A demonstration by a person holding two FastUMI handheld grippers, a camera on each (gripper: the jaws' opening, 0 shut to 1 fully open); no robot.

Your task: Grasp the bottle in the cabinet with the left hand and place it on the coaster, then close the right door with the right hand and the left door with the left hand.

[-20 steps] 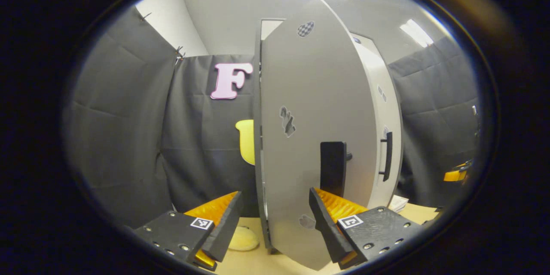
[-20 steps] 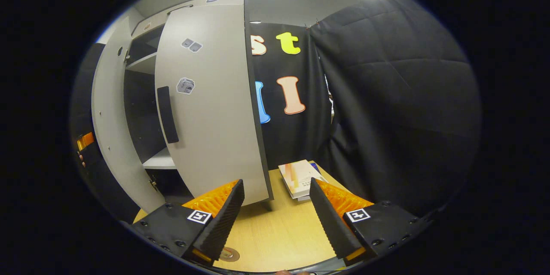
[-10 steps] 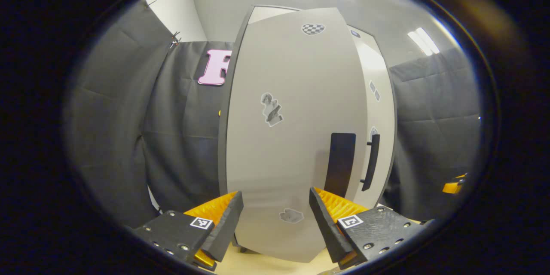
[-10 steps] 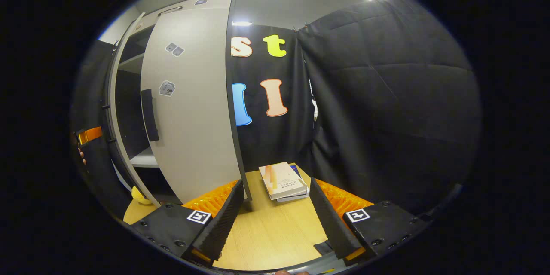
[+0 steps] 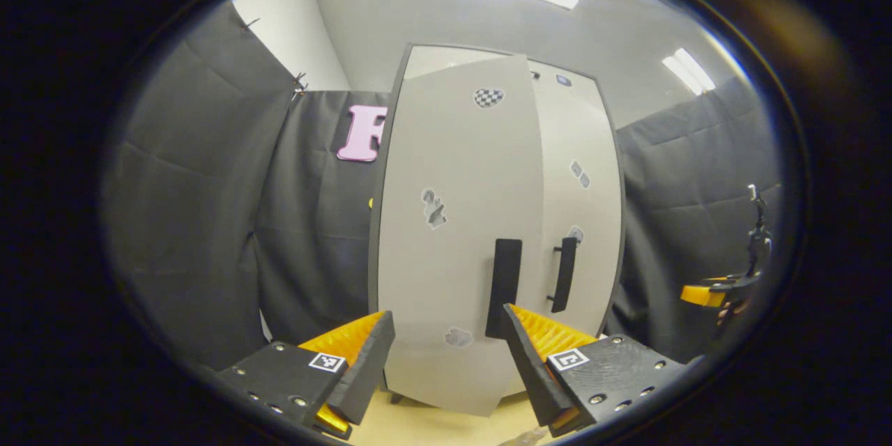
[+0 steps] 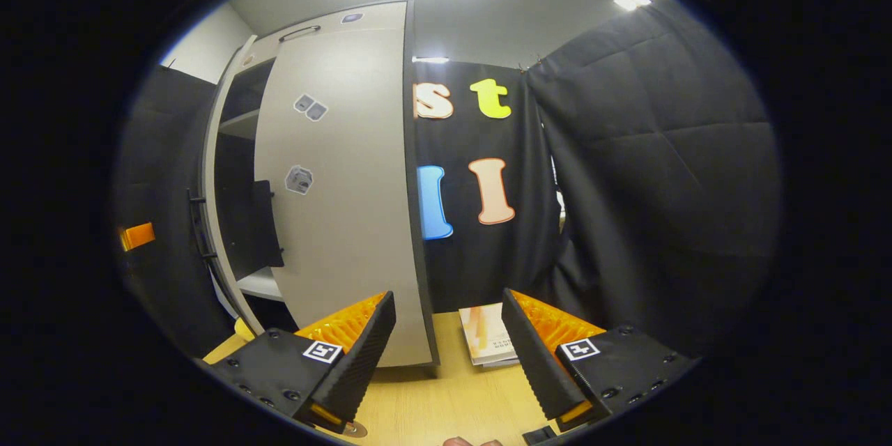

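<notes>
Left gripper view: left gripper (image 5: 446,355) fingers apart, holding nothing, facing the cabinet (image 5: 498,237); left door (image 5: 456,237) nearly closed, right door (image 5: 575,209) beside it, black handles near the seam (bottle and coaster can't be made out). Right gripper view: right gripper (image 6: 449,355) fingers apart, empty, before the cabinet's right door (image 6: 341,188), a gap left of it showing shelves; books (image 6: 488,341) on table (image 6: 446,404) right of the cabinet.

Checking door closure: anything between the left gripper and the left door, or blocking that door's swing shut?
Nothing visible does. The left gripper is open, facing the left door with bare space between. The right gripper view shows a gap at the cabinet opening, with nothing in it.
</notes>
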